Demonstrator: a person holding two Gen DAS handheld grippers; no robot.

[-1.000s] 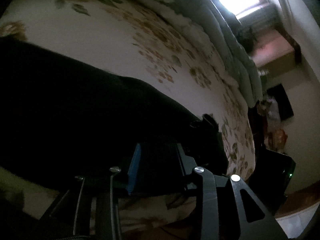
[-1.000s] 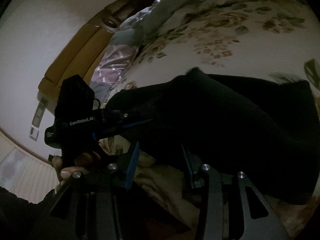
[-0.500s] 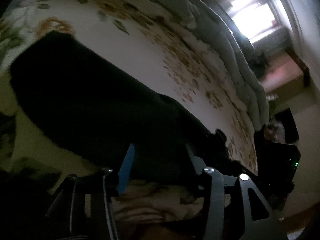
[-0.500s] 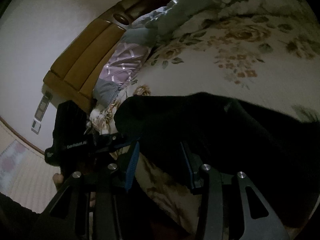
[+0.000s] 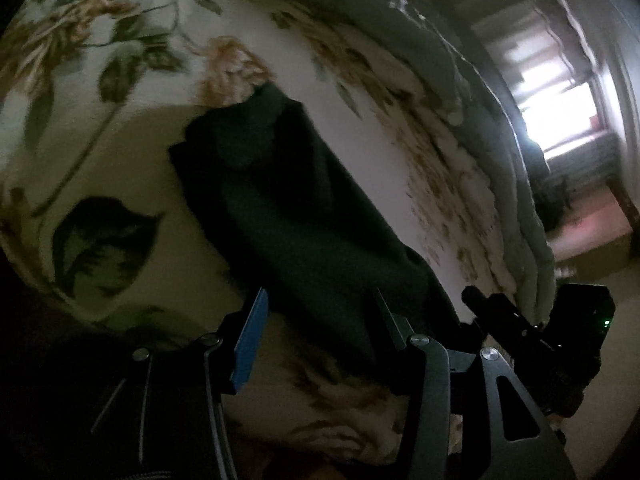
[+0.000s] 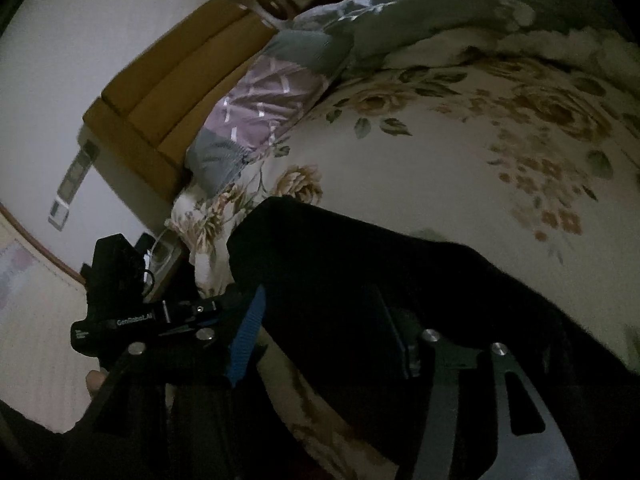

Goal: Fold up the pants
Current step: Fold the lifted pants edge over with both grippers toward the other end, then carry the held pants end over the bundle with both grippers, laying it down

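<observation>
Both cameras sit low and close over the bed [image 5: 132,152], each tilted down along its own gripper. The left wrist view faces the window [image 5: 560,112]; the right wrist view faces the headboard [image 6: 176,92]. Both share the dark pants [image 5: 304,216] nearest them.

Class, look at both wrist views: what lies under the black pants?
The black pants lie on the floral bedsheet, which shows all around them. The sheet directly beneath is covered, so anything else there is hidden.
</observation>
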